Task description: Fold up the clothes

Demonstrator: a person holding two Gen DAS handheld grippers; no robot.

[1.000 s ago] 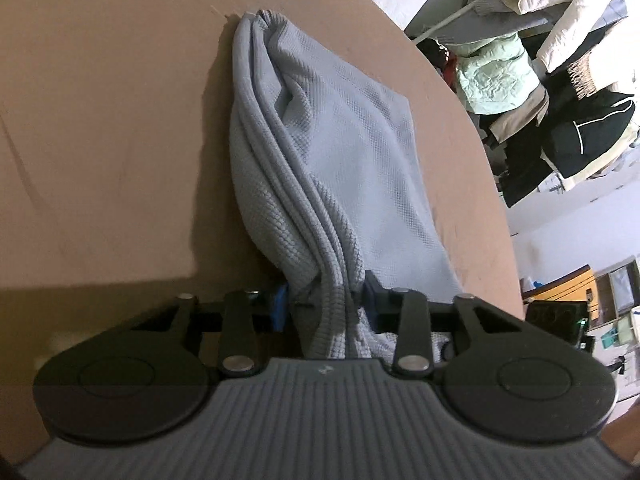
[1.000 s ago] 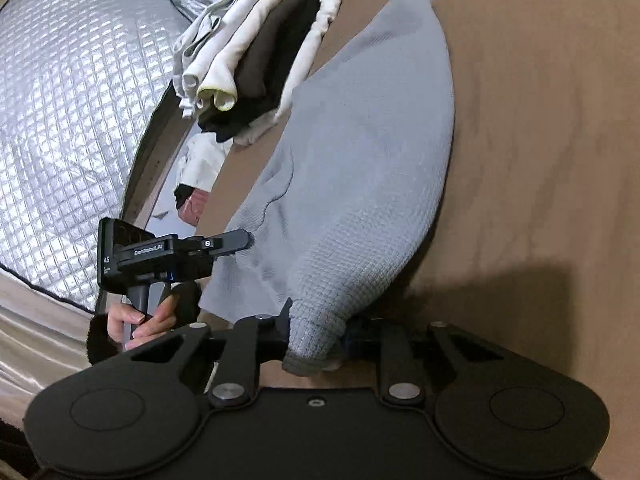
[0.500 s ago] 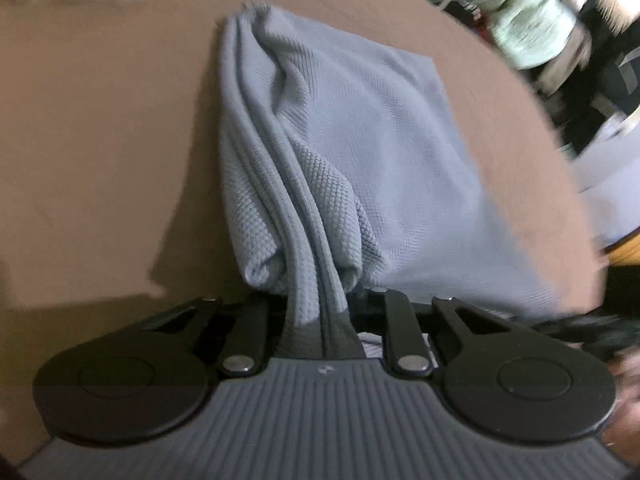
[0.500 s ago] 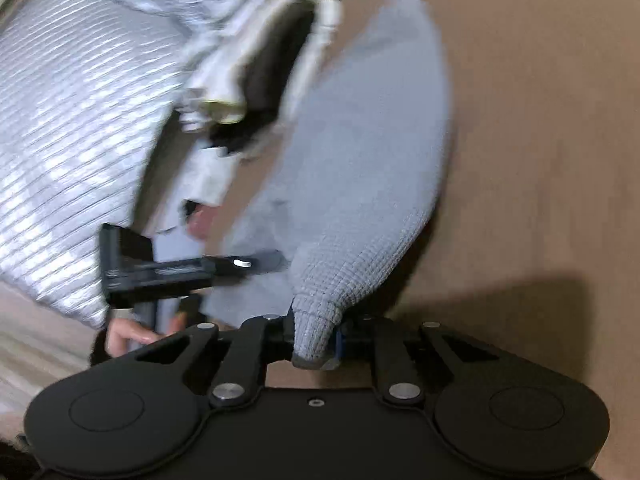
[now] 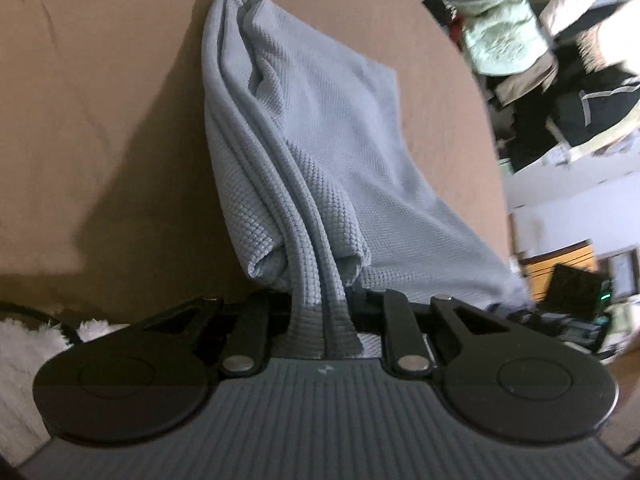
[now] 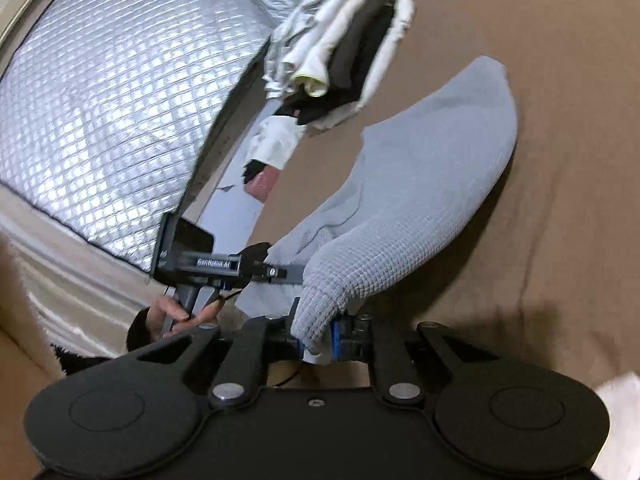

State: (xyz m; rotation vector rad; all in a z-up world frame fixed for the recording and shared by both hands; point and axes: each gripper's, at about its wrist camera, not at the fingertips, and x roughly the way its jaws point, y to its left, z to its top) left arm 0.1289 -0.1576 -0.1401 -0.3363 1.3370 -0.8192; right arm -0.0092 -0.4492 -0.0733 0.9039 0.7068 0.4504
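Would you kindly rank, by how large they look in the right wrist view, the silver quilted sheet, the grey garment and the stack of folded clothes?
1. Silver quilted sheet, the largest.
2. Grey garment, though it is nearer the camera, so this is unsure.
3. Stack of folded clothes, the smallest and farthest.

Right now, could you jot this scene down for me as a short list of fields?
surface: brown cloth-covered table
garment: grey waffle-knit garment, far end resting on the table
left gripper: shut on bunched edges of the garment
right gripper: shut on another bunched part
nearby: stack of folded clothes at the table edge
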